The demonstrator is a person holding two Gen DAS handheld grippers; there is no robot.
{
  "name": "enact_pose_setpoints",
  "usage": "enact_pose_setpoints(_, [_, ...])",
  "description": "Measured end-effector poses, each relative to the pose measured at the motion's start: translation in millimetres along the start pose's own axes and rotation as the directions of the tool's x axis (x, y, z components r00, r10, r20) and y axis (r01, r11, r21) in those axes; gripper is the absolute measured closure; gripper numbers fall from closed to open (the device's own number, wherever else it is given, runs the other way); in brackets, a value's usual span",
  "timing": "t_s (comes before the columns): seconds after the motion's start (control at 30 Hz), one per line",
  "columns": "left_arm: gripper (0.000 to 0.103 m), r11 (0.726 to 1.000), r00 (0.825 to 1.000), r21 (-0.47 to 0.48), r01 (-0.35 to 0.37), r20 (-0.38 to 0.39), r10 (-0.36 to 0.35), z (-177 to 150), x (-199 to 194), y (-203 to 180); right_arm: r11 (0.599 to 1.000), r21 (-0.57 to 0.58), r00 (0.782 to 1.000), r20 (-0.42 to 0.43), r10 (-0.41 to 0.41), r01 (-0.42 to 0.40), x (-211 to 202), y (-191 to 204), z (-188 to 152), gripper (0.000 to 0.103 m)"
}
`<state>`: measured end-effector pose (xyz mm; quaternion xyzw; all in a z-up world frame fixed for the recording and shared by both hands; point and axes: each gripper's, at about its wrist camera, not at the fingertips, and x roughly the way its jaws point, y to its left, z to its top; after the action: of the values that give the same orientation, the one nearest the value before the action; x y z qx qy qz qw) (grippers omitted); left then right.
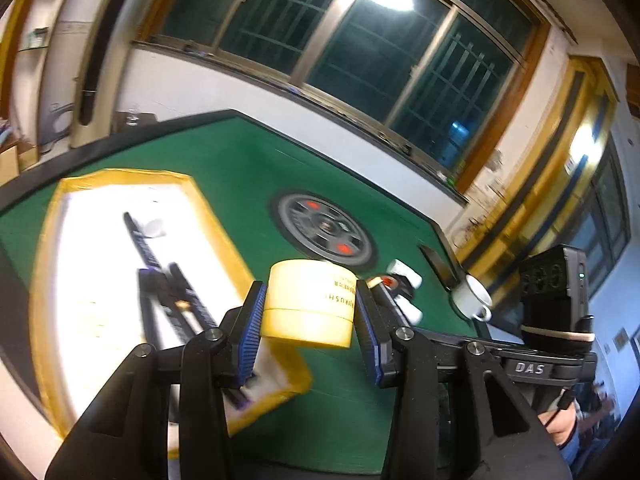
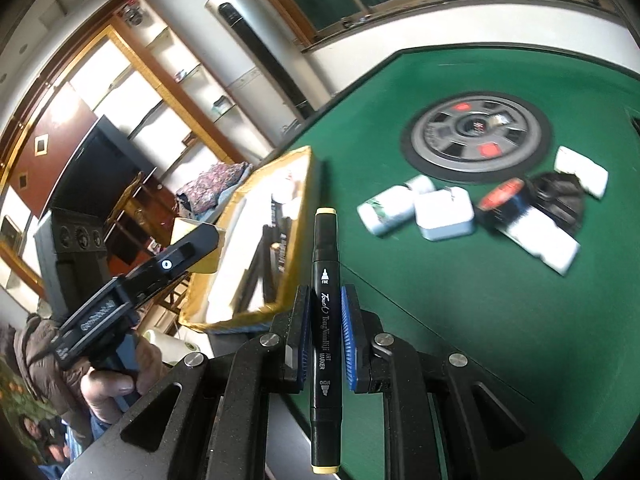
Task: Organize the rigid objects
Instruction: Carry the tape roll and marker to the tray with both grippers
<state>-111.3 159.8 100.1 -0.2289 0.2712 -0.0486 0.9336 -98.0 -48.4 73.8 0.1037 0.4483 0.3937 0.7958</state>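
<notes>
My left gripper (image 1: 308,304) is shut on a round yellow jar (image 1: 310,306) and holds it above the green table, just right of the white tray with a yellow rim (image 1: 52,240). Black markers (image 1: 176,292) lie in that tray. My right gripper (image 2: 326,320) is shut on a black art marker (image 2: 325,320) with yellow end caps, held upright beside the tray (image 2: 296,216). The left gripper with the yellow jar (image 2: 198,248) shows at the left of the right wrist view.
On the green table (image 2: 460,320) lie a white bottle (image 2: 390,204), a white charger block (image 2: 442,214), a black-and-red item (image 2: 504,200) and other white pieces. A white cup (image 1: 472,298) stands near the table's right edge. A round grey hub (image 1: 324,228) sits mid-table.
</notes>
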Motion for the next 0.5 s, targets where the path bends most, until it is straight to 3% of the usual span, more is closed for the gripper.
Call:
enact_pose_setpoints(0.3, [0.062,0.982,0.99,-0.126,-0.14,0.004,0.141,4,3,69,0.995,-0.09,0.995,-0.085,0.045,-0.053,60,54,30,0.09])
enact_pose_setpoints(0.5, [0.062,0.957,0.974,-0.182,-0.225,-0.027,0.224,5,14,103,0.987,-0.16,0.99,-0.138,0.004,-0.026,114,88,49,0.09])
